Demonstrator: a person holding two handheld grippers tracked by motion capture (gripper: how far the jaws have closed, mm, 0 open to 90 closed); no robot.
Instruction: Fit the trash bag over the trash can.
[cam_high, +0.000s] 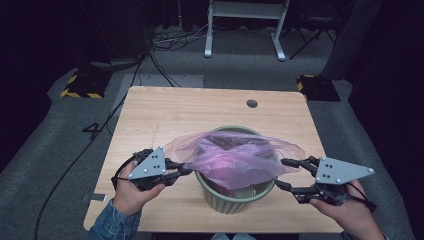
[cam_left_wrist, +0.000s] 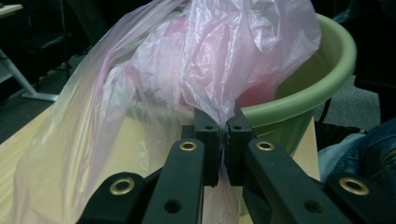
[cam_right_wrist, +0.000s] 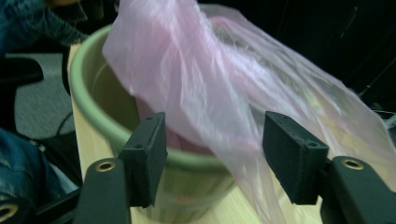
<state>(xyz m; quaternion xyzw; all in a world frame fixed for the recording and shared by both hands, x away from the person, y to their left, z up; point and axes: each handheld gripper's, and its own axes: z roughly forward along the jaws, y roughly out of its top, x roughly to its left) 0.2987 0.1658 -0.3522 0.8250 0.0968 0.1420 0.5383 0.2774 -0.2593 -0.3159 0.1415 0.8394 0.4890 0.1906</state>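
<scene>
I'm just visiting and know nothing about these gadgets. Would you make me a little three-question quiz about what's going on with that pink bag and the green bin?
1. True or false: the left gripper has its jaws pinched shut on the pink bag.
2. How do the right gripper's jaws stand? A) shut on the bag B) open, with bag film between them C) shut on the bin's rim
3. Fill in: the bag is draped over the mouth of the green ____, which stands on the wooden table.

Key: 1 true; 2 B; 3 bin.
</scene>
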